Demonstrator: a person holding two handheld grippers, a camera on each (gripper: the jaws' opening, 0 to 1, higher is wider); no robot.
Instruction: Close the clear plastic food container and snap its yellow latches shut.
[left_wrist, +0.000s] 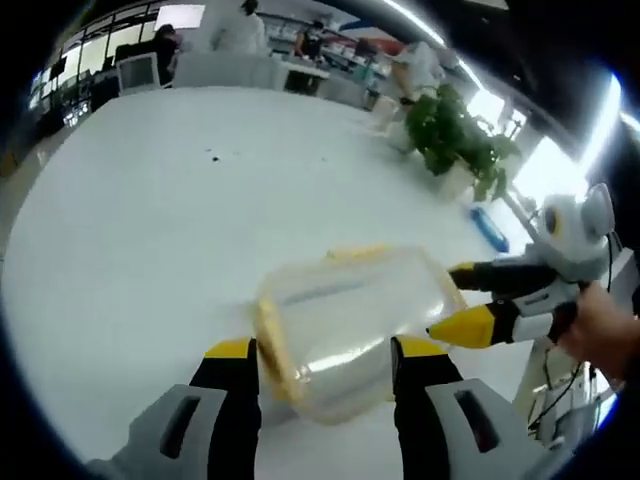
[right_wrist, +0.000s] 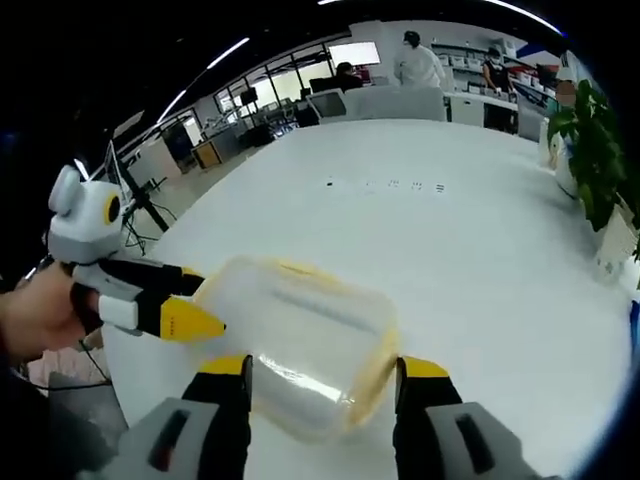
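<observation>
Both tongs (left_wrist: 325, 352) (right_wrist: 325, 370) agape astride container (left_wrist: 350, 325).

Left tongs (left_wrist: 325, 350) straddle the clear container (left_wrist: 350, 330) (blurred); right tongs (left_wrist: 455, 300) alongside

A big white table (left_wrist: 150, 230) is being seen, smooth and bright. The clear plastic food container (left_wrist: 350, 325) with its yellow edge is lying on it near the front edge. A few tiny dark specks (right_wrist: 385, 185) are being seen farther back on the table top.
</observation>
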